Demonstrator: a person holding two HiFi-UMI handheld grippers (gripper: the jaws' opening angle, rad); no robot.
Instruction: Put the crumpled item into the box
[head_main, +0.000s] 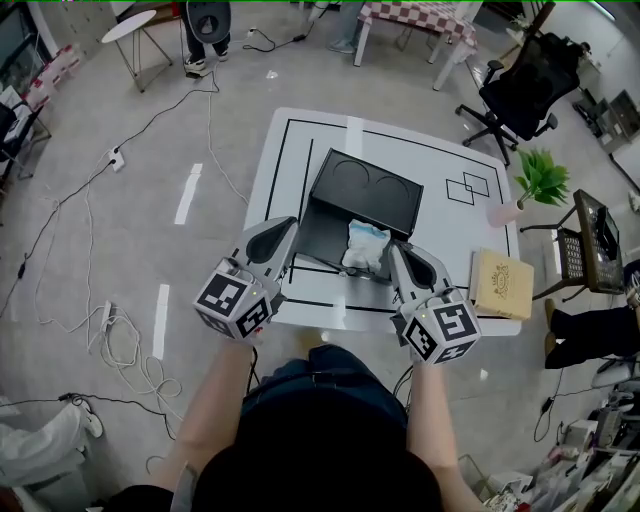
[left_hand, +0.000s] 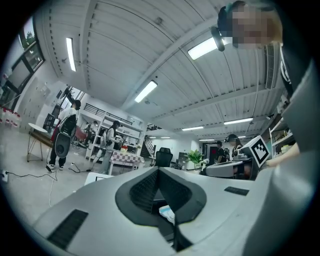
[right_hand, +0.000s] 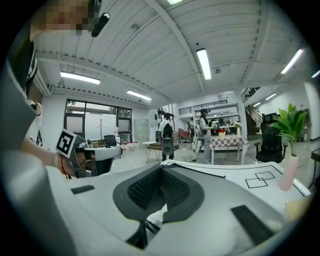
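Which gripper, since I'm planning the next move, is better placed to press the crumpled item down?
Right, probably. The right gripper, shut, sits beside the crumpled item at the right of the black box; the left gripper is farther off.

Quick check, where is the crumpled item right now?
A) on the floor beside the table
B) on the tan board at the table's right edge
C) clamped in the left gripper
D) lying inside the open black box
D: the head view shows the white crumpled item inside the open black box, with the left gripper and right gripper shut beside it.
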